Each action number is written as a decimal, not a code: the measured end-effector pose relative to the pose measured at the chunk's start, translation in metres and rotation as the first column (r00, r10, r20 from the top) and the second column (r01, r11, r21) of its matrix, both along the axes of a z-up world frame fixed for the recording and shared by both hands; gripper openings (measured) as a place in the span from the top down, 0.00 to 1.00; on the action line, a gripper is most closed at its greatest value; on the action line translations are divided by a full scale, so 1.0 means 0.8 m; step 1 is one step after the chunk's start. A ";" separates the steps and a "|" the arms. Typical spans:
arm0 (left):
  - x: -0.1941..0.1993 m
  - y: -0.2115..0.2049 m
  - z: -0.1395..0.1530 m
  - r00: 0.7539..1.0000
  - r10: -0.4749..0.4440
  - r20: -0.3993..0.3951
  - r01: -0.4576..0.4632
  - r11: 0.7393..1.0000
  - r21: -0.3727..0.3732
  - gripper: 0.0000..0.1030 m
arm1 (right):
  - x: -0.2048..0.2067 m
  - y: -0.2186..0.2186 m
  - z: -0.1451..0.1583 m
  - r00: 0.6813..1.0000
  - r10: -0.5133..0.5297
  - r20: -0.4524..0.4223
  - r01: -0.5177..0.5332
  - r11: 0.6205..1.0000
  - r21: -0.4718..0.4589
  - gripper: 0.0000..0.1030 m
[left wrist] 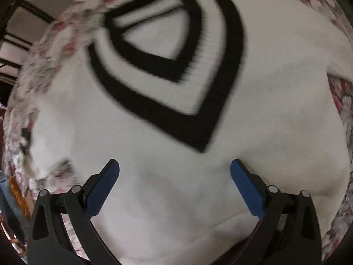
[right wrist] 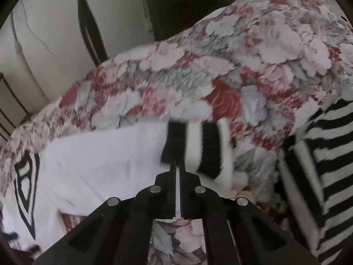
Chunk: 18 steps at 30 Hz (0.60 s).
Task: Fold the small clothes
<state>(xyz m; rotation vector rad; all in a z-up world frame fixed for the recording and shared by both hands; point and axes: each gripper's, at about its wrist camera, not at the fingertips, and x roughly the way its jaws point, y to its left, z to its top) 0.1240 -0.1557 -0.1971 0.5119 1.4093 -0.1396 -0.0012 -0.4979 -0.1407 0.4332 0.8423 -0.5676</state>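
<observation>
A white knitted sweater (left wrist: 275, 110) with a black double V-neck band (left wrist: 167, 114) lies spread flat on a floral bedspread (left wrist: 44, 55). My left gripper (left wrist: 174, 163) hovers over its chest just below the V's point, blue pads wide open, nothing between them. In the right wrist view the same sweater (right wrist: 99, 154) stretches left, its sleeve ending in a black-and-white banded cuff (right wrist: 211, 148). My right gripper (right wrist: 177, 162) is shut, its fingertips pinching the cuff's near black band.
A black-and-white striped garment (right wrist: 326, 165) lies at the right on the floral bedspread (right wrist: 220, 66). Beyond the bed's far edge are a pale wall (right wrist: 44, 33) and dark metal rods (right wrist: 88, 22).
</observation>
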 end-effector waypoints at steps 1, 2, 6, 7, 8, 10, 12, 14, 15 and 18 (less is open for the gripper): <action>-0.004 -0.005 -0.005 1.000 -0.009 0.028 0.008 1.000 0.022 0.04 | -0.004 -0.009 0.001 1.000 -0.017 -0.005 0.017 1.000 0.015 0.97; -0.008 -0.008 -0.006 0.998 -0.023 0.052 0.022 0.999 0.031 0.04 | -0.007 -0.016 -0.001 0.999 -0.030 -0.020 0.030 0.999 0.026 0.97; -0.013 -0.015 0.007 0.997 -0.077 0.009 0.077 0.995 -0.062 0.10 | -0.031 -0.046 -0.020 0.997 -0.066 -0.042 0.071 0.990 0.123 0.93; -0.015 -0.018 0.013 0.995 -0.095 -0.006 0.094 0.990 -0.105 0.16 | -0.039 -0.044 -0.018 0.998 -0.060 -0.005 0.060 0.988 0.140 0.90; -0.018 -0.023 0.018 0.993 -0.116 -0.014 0.113 0.984 -0.136 0.16 | -0.041 -0.037 -0.015 0.999 -0.037 0.017 0.034 0.989 0.141 0.69; -0.029 -0.034 0.025 0.982 -0.178 -0.054 0.165 0.967 -0.196 0.16 | -0.040 -0.014 -0.010 1.000 0.026 0.013 -0.027 0.995 0.096 0.40; -0.038 -0.040 0.025 0.972 -0.218 -0.083 0.200 0.961 -0.189 0.16 | -0.041 0.017 -0.002 0.995 0.097 0.017 -0.098 0.993 0.059 0.40; -0.041 -0.037 0.028 0.963 -0.239 -0.123 0.209 0.953 -0.219 0.16 | -0.045 0.041 0.003 0.987 0.155 0.043 -0.159 0.980 0.123 0.40; -0.041 -0.031 0.031 0.959 -0.239 -0.153 0.197 0.948 -0.248 0.16 | -0.049 0.052 0.006 0.980 0.186 0.063 -0.195 0.963 0.184 0.40; -0.034 0.006 0.057 0.964 -0.173 -0.201 0.091 0.928 -0.362 0.16 | -0.066 0.100 0.012 0.954 0.289 0.085 -0.301 0.899 0.318 0.40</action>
